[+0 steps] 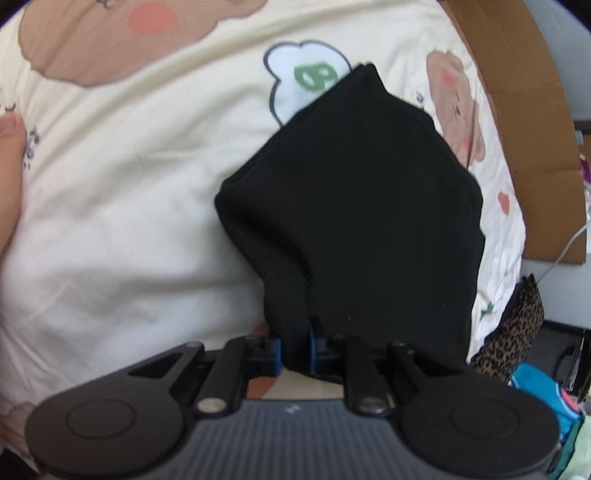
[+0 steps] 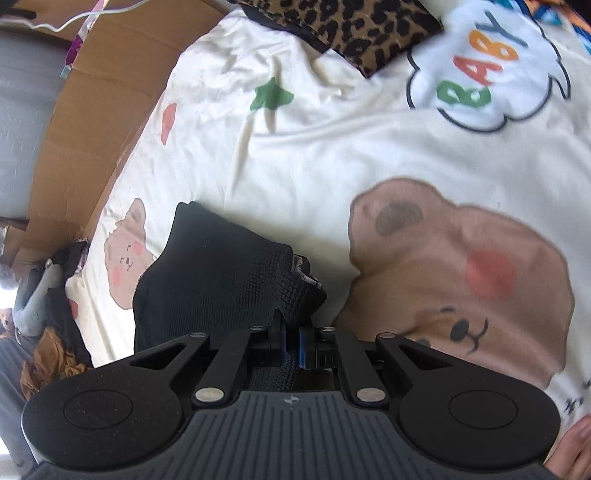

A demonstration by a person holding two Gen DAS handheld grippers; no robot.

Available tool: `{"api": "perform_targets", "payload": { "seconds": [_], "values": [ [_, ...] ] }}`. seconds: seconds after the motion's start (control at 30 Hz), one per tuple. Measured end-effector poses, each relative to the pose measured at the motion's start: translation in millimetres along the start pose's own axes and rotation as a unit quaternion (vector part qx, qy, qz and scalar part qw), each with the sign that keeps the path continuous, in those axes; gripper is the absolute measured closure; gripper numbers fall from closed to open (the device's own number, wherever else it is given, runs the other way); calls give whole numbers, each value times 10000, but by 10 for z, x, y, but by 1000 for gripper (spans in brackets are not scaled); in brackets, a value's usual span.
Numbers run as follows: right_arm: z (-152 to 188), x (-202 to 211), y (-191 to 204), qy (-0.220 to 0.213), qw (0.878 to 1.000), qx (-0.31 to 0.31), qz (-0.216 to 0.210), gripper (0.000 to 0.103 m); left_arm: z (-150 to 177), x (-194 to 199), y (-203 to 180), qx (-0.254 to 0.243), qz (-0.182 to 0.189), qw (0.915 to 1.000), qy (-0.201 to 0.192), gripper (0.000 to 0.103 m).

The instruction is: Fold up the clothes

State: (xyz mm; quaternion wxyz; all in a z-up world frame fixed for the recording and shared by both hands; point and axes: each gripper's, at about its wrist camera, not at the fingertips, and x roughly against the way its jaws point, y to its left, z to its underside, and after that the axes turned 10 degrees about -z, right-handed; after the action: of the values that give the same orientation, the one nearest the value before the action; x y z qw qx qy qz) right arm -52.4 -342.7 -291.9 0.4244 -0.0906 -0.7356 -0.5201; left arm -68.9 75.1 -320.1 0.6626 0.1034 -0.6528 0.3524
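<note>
The black garment point(image 1: 354, 206) hangs between our two grippers over the bed, lifted clear at its near edge and draping down toward the cartoon-print bedspread point(image 1: 129, 184). The left gripper point(image 1: 295, 350) has its jaws clamped on a bunched corner of the knit fabric, and the right gripper point(image 2: 291, 347) has its jaws closed on another edge, where a waffle-textured fold and a paler inner lining show. We judge that we are mid-fold: the cloth already looks doubled over, and we are carrying the held edge across.

Next we need to keep both corners level and taut, bring them over the far part of the garment, lay them down square, then release. A leopard-print cloth point(image 2: 351, 33) lies near the head of the bedspread, well apart from our work. Cardboard point(image 2: 92, 110) runs along the bed's side.
</note>
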Motion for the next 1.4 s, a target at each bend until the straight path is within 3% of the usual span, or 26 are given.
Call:
{"api": "perform_targets", "payload": {
  "seconds": [0.1, 0.23, 0.4, 0.57, 0.9, 1.0, 1.13, 1.27, 1.37, 1.4],
  "values": [
    [-89, -21, 14, -12, 9999, 110, 59, 99, 55, -41, -114, -342, -201, 9990, 205, 85],
    [-167, -94, 48, -33, 9994, 313, 105, 99, 118, -50, -421, -1290, -634, 9885, 476, 84],
    [-257, -157, -10, -69, 9992, 350, 154, 99, 163, -7, -537, -1672, -951, 9778, 828, 84],
    [-323, -203, -28, -143, 9985, 492, 190, 98, 67, 178, -658, -2152, -1103, 9682, 642, 84],
    [-491, -157, -48, -248, 9976, 604, 238, 98, -583, 432, -1298, -2976, -1213, 9467, -243, 84],
    [-560, -159, -60, -298, 9976, 583, 221, 98, -768, 430, -1571, -3294, -1157, 9360, -445, 84],
    [-596, -211, -23, -217, 9964, 778, 255, 98, -916, 338, -1955, -3860, -1187, 9126, -638, 82],
    [-576, -228, -63, -184, 9972, 662, 288, 90, -921, 120, -2299, -4347, -1337, 8876, -729, 81],
    [-488, -165, -85, -308, 9973, 522, 412, 62, -916, 76, -2445, -4476, -1439, 8795, -740, 81],
    [-441, -129, -83, -387, 9971, 483, 443, 59, -904, 73, -2489, -4512, -1446, 8775, -744, 81]
  ]
}}
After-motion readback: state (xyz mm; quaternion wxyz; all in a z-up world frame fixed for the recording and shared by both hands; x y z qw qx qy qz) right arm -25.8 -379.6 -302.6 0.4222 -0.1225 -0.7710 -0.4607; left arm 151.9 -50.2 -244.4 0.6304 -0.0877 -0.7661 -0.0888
